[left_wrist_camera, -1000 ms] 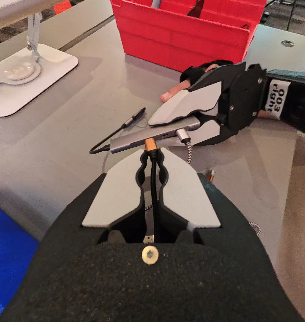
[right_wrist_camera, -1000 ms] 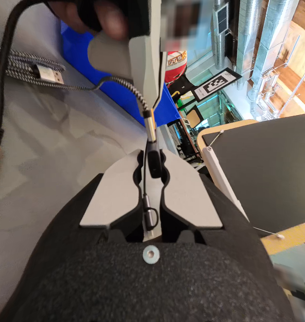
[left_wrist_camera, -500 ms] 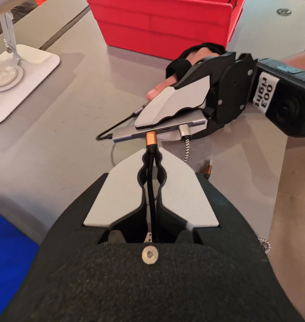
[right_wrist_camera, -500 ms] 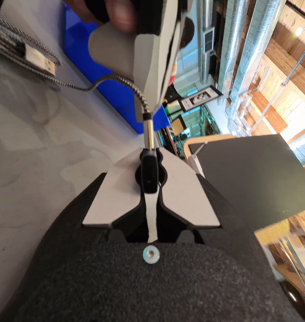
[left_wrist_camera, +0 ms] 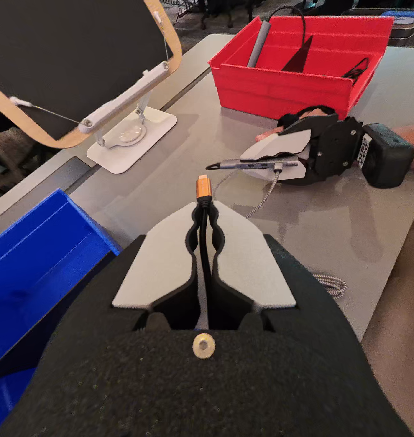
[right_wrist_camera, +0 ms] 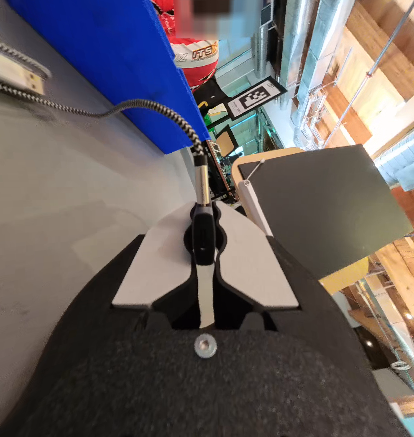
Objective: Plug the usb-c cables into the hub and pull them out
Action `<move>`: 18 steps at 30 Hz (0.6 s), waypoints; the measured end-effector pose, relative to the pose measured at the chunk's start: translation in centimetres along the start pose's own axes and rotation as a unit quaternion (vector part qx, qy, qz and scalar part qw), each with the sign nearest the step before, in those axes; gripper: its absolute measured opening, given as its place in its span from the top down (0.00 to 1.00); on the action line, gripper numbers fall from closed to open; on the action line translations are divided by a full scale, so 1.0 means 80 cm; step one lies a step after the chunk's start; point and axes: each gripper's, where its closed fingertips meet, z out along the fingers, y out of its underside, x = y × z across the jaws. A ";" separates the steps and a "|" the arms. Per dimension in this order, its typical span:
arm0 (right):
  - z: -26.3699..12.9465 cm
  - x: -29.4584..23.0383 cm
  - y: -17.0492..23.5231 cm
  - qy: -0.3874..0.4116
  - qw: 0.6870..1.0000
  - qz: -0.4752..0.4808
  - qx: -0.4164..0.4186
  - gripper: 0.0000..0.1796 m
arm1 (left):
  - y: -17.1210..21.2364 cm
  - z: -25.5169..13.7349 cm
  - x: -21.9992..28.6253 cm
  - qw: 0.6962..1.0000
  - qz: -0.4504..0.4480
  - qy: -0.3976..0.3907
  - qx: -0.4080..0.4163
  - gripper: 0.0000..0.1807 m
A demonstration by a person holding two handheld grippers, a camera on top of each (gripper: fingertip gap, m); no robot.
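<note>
The left gripper (left_wrist_camera: pixel 204 208) has its jaws closed on the black cable (left_wrist_camera: pixel 203 238), just behind the orange plug (left_wrist_camera: pixel 203 190). The plug stands out in front of the fingertips, free in the air, and its metal tip points toward the hub (left_wrist_camera: pixel 255 164) but is clearly apart from it.

The right gripper (left_wrist_camera: pixel 253 160) lies on its side on the grey table (left_wrist_camera: pixel 319 224) and its jaws are clamped on the hub, one finger above and one below. In the right wrist view the hub (right_wrist_camera: pixel 202 234) sits between the fingers near the tips, with the silver plug (right_wrist_camera: pixel 202 186) of the braided cable (right_wrist_camera: pixel 154 106) inserted in it. In the left wrist view this braided cable (left_wrist_camera: pixel 264 196) hangs from the side of the hub down to the table.

I count two cables with plugs in play: one is out, one is plugged in. The hub shows two other empty ports on its side. A flat USB connector (right_wrist_camera: pixel 16 75) lies on the table near the blue bin (right_wrist_camera: pixel 106 59).

There are two bins, one blue (left_wrist_camera: pixel 35 248) and one red (left_wrist_camera: pixel 284 87); the red one holds a grey bar and a thin black cable. A dark panel on a white stand (left_wrist_camera: pixel 130 139) is at the left.

The right gripper carries a white label with writing, and a square marker card (right_wrist_camera: pixel 255 97) is in the background
</note>
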 end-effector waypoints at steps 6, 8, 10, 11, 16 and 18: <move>-0.004 0.016 0.016 0.016 0.999 0.035 -0.020 0.95 | 0.081 0.070 0.024 0.983 0.052 -0.014 -0.173 0.96; -0.001 0.020 0.028 0.019 0.998 0.048 -0.043 0.95 | 0.113 0.082 0.045 0.973 0.060 0.022 -0.221 0.96; 0.002 0.023 0.040 0.018 0.996 0.061 -0.064 0.95 | 0.129 0.092 0.067 0.970 0.030 0.068 -0.233 0.96; 0.002 0.023 0.039 0.017 0.996 0.067 -0.060 0.95 | 0.127 0.097 0.070 0.973 0.015 0.076 -0.219 0.92; -0.002 0.003 0.016 -0.028 0.998 0.055 -0.009 0.95 | 0.044 0.089 0.069 0.994 -0.012 0.090 -0.065 0.78; -0.002 -0.009 0.010 -0.046 0.998 0.031 -0.002 0.95 | 0.019 0.084 0.085 0.993 0.004 0.113 -0.023 0.79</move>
